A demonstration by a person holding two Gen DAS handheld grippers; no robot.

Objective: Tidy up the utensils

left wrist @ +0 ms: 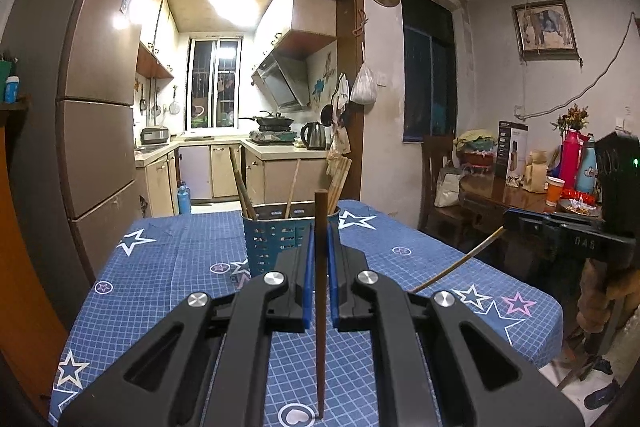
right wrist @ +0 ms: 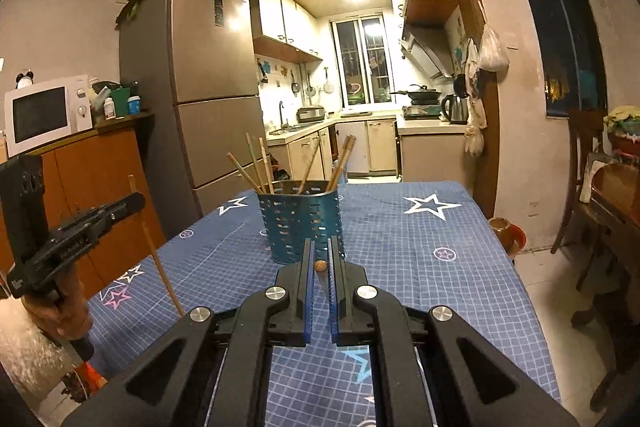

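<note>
Presently catalogued: left hand-held gripper (left wrist: 319, 259) clenched on a dark chopstick (left wrist: 320, 307), held upright, likely for dropping into the teal holder (left wrist: 280, 239) at twelve o'clock on the blue-checked surface (left wrist: 168, 267). Right hand-held gripper (right wrist: 320, 267) grasps a pale chopstick (right wrist: 320, 265), seen end-on, its length hidden. The holder's contents are partly cut off; their exact count is unclear.
</note>
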